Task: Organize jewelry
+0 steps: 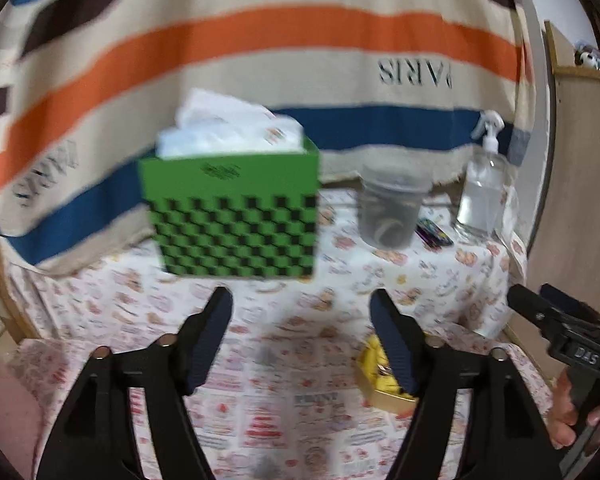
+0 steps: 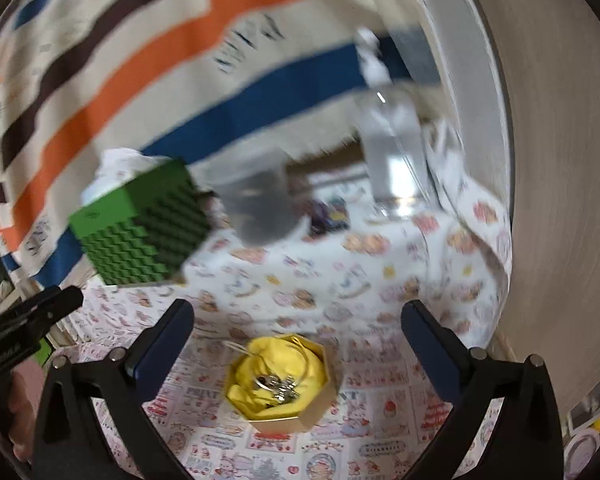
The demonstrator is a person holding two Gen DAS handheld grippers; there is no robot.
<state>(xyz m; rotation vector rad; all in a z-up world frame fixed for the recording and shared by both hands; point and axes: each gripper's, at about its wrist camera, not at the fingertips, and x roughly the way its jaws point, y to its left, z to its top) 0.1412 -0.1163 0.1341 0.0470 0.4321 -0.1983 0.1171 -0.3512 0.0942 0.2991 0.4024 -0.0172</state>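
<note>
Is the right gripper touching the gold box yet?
Apart. In the right wrist view the gold box sits between the open fingers of the right gripper, patterned cloth showing on both sides.

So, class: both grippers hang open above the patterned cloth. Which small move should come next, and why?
Probably lower the right gripper toward the gold hexagonal box. It sits just beyond the open fingers, its jewelry heaped on yellow lining, untouched. The left gripper faces the green checkered box instead.

Striped blanket [image 1: 260, 40] w/ PARIS lettering hangs behind printed tablecloth [image 1: 284, 360]; wood-grain cabinet panel [image 1: 580, 184] at right.
</note>
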